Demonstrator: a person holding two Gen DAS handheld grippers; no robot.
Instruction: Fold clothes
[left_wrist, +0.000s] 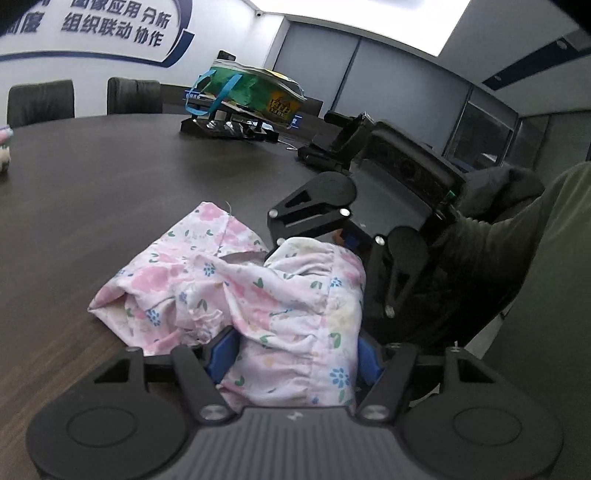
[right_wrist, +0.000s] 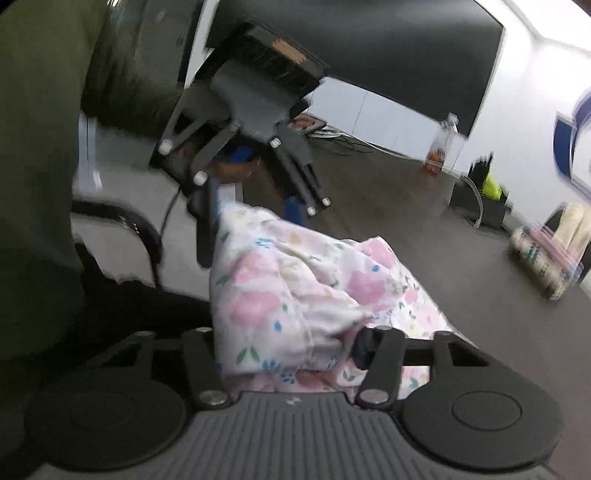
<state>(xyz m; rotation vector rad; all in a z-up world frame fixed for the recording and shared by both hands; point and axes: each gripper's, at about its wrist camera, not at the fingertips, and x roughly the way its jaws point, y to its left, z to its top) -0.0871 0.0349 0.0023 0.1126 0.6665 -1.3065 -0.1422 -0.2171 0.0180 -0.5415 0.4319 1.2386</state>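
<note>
A white garment with pink and blue flowers (left_wrist: 221, 288) lies bunched on the dark wooden table (left_wrist: 110, 184), near its front edge. My left gripper (left_wrist: 295, 350) has a thick fold of it packed between its blue pads (left_wrist: 221, 354). Beyond it my right gripper (left_wrist: 325, 240) clamps the far end of the same bunch. In the right wrist view the garment (right_wrist: 314, 280) fills the gap of my right gripper (right_wrist: 288, 347); one fingertip is hidden under cloth. My left gripper (right_wrist: 251, 229) holds the raised far edge there.
A green bag with blue handles (left_wrist: 251, 92) and black devices (left_wrist: 332, 144) sit at the table's far side. Dark chairs (left_wrist: 40, 101) stand behind. A stack of folded clothes (right_wrist: 546, 258) lies to the right. The person's green sleeve (right_wrist: 37, 147) fills the left.
</note>
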